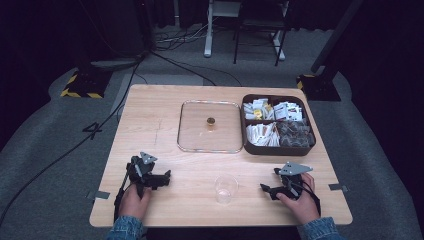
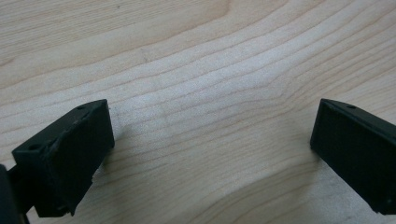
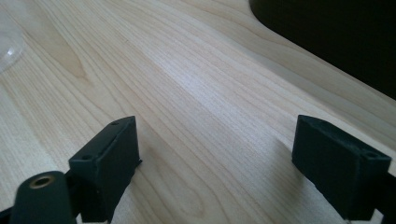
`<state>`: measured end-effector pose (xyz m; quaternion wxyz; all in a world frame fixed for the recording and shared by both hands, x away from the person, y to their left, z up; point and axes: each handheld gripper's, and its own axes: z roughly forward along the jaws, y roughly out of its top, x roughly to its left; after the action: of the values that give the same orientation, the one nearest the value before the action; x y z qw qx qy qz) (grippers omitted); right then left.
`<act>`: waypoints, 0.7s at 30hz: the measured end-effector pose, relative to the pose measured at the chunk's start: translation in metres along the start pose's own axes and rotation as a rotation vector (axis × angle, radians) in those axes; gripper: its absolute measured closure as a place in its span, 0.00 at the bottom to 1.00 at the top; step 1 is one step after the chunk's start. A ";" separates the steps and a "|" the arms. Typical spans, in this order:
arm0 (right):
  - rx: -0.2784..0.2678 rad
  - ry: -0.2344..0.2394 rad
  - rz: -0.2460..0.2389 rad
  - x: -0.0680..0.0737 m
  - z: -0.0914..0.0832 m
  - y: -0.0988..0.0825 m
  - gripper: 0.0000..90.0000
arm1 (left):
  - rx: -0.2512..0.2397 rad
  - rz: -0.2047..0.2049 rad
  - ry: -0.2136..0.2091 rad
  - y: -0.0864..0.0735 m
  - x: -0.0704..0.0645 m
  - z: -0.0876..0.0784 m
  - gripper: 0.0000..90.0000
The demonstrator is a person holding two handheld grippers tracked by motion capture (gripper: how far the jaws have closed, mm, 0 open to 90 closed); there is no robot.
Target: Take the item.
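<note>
A clear plastic cup (image 1: pixel 226 188) stands upright near the table's front edge, between my two grippers. My left gripper (image 1: pixel 166 176) rests on the wood at the front left, open, nothing but bare wood (image 2: pixel 210 135) between its jaws. My right gripper (image 1: pixel 264 188) rests at the front right, open as well, pointing toward the cup. The cup's rim (image 3: pixel 7 49) shows at the left edge of the right gripper view. A clear square lid (image 1: pixel 210 126) with a small gold knob (image 1: pixel 211 121) lies flat at the table's middle back.
A dark brown compartment box (image 1: pixel 277 146) with several packets and tea bags sits at the back right, touching the lid's right side. Its dark wall (image 3: pixel 336 37) shows in the right gripper view. Tape marks (image 1: pixel 101 194) sit on the table's side edges.
</note>
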<state>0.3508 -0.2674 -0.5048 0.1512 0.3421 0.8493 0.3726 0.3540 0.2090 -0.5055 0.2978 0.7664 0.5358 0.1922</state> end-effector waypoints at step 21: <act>0.003 0.003 -0.004 0.000 0.001 0.001 0.17 | -0.001 -0.004 0.000 0.000 -0.001 0.000 0.00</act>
<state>0.3517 -0.2668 -0.5046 0.1505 0.3399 0.8507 0.3717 0.3536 0.2085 -0.5056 0.2985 0.7651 0.5374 0.1918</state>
